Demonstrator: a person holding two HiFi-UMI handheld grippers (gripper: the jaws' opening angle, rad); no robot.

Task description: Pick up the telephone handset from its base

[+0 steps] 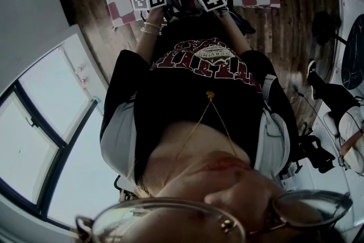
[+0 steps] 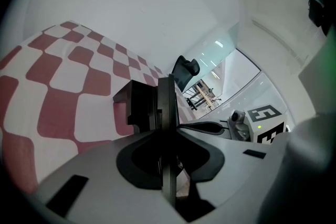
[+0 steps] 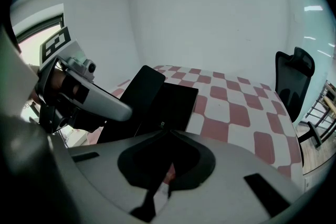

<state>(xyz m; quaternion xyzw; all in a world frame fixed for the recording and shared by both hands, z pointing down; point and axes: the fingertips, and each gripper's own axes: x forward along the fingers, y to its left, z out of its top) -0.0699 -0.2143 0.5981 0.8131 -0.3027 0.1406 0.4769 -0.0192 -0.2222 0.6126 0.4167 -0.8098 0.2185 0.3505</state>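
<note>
The step in hand looks to be the lift itself. The left gripper (image 2: 167,99) has its jaws drawn in with no gap showing, clamped on a black piece that I take for the handset (image 3: 139,97). In the right gripper view it is a dark slab tilted up over the flat black base (image 3: 176,107) on the checked tablecloth (image 3: 236,113). The right gripper (image 3: 167,135) hangs just beside, pointing down at the base. Its dark jaws merge with the black body ahead, so I cannot tell whether they are parted, and nothing shows between them.

To do this well, raise the left gripper straight up and slowly, with the clamp firm and the wrist steady, so the smooth slab neither pivots nor slips out — the hold seems to sit near one end, which invites swinging. If the base starts to follow, the right gripper is well placed to press it down. No cord is visible here — watch for one anyway
</note>
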